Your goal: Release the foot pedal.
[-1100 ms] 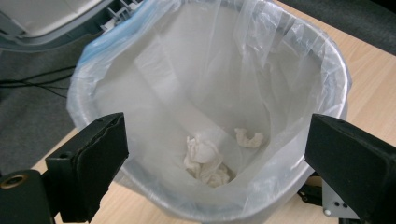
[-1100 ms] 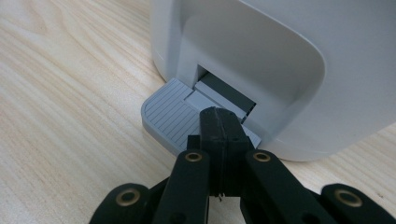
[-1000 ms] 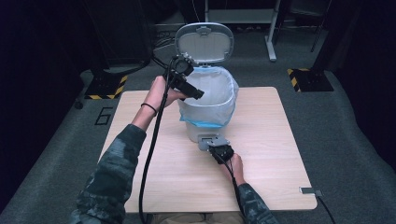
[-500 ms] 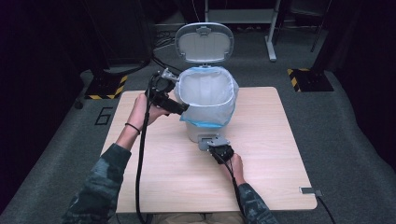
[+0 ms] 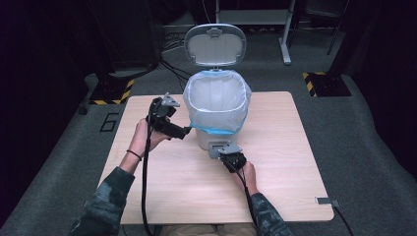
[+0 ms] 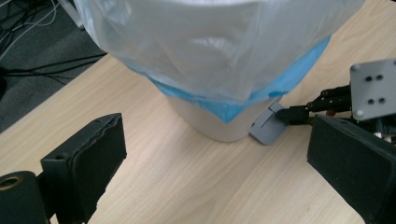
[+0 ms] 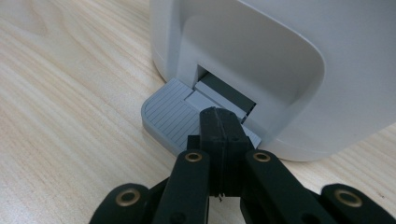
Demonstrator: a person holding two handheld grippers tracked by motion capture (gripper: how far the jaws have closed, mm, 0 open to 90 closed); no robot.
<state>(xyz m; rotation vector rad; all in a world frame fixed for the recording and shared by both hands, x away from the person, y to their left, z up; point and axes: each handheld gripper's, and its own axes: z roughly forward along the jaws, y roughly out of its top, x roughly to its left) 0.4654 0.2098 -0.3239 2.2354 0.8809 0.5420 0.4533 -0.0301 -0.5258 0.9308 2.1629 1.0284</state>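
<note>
Beside the table (image 5: 147,196), floor mark "6" (image 5: 110,121)

Light wood-grain table (image 5: 295,162) at centre, square with rounded corners, standing on dark grey carpet floor (image 5: 373,147). Black-and-yellow hazard-striped bases at 10 o'clock (image 5: 112,92) and 2 o'clock (image 5: 324,83); a white "6" marking (image 5: 109,121) on the carpet at 9 o'clock; black cables (image 5: 172,49) trailing at 11 o'clock. Grey stand leg (image 5: 284,37) at 1 o'clock; surroundings dark, light falling on the table.
</note>
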